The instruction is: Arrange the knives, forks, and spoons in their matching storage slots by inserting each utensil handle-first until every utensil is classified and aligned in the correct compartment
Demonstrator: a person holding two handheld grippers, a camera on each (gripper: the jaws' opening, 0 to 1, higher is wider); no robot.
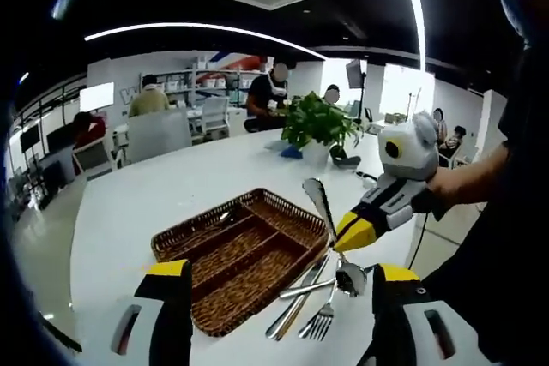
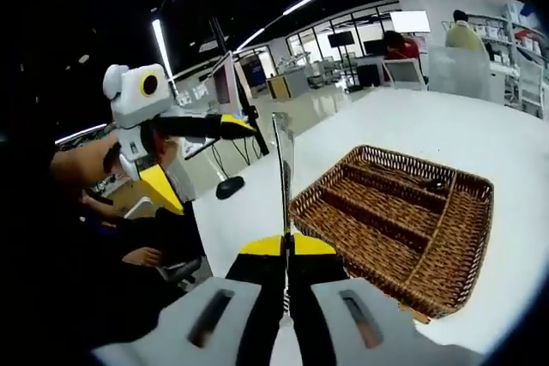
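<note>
- Between my right claw (image 2: 286,250) tips, pinched tight, a spoon (image 1: 321,198) stands up; wicker tray (image 2: 403,220) right of it;
- left claw (image 1: 273,285) spread over the bench (image 1: 171,190).

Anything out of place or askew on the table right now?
Yes. Several silver metal utensils lie crossed in a loose pile on the white table, beside the brown wicker compartment tray rather than in it. The right claw holds a silver metal spoon above them.
</note>
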